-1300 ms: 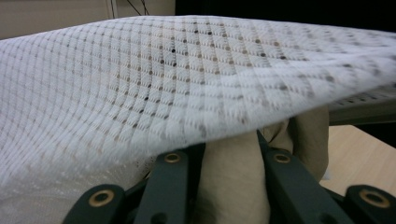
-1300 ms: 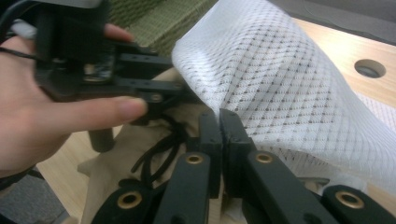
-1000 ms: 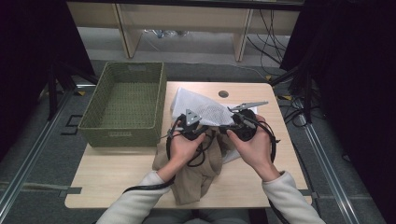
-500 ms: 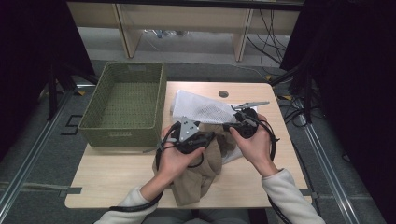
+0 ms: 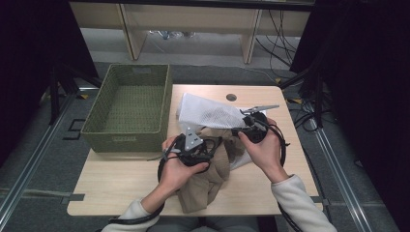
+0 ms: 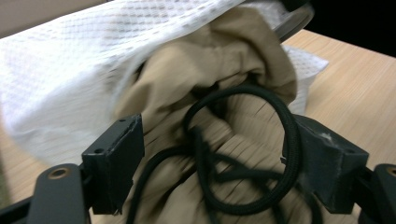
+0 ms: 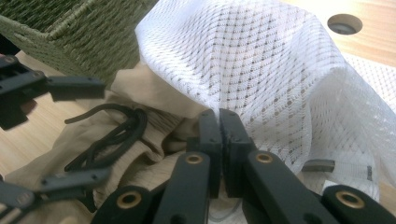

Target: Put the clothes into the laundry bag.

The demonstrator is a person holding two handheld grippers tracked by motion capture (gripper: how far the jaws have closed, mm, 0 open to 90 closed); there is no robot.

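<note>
Jaws of the left gripper (image 5: 167, 153) have just been opening wide around the tan drawstring garment (image 6: 219, 154); the right gripper (image 7: 219, 122) pinches the white mesh laundry bag (image 7: 261, 60) on the tabletop (image 5: 116, 186). Stuffing continues; regrasping the cloth comes next.

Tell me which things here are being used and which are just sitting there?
Being used:
white mesh bag, pinched at its edge by the right gripper
tan garment with black drawstring, in front of the open left gripper

Just sitting:
green woven basket
table
</note>
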